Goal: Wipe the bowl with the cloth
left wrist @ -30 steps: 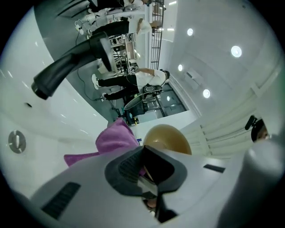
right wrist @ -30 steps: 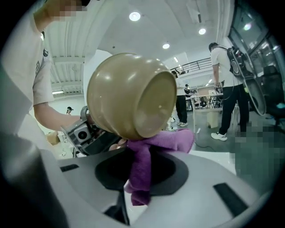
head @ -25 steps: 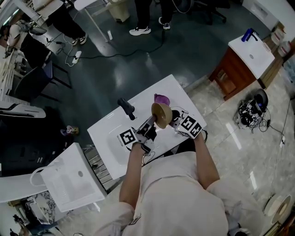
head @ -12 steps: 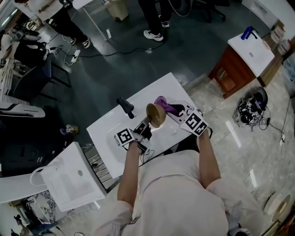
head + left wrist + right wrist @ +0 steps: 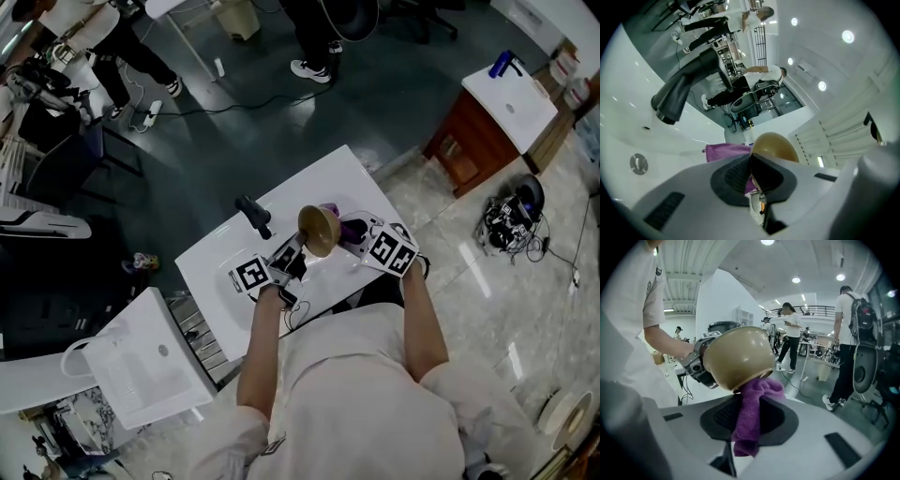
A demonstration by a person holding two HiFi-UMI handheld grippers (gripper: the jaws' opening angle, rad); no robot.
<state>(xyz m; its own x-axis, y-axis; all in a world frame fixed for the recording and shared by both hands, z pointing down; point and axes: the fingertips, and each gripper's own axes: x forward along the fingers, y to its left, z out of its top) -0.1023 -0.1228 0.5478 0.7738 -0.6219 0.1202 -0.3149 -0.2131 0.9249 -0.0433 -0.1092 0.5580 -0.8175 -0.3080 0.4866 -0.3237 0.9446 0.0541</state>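
A tan bowl hangs above the white sink top, tipped on its side. My left gripper is shut on the bowl's rim. The right gripper is shut on a purple cloth, which presses against the bowl's outer underside. In the left gripper view the cloth shows just behind the bowl. Only a small purple patch of cloth shows in the head view.
A black faucet stands at the back of the sink basin, with its drain low in the basin. A second white sink unit sits to the left. People stand on the floor beyond.
The right gripper has drawn the cloth down and in behind the bowl, so less purple shows. The bowl stays held at about the same height, slightly turned.
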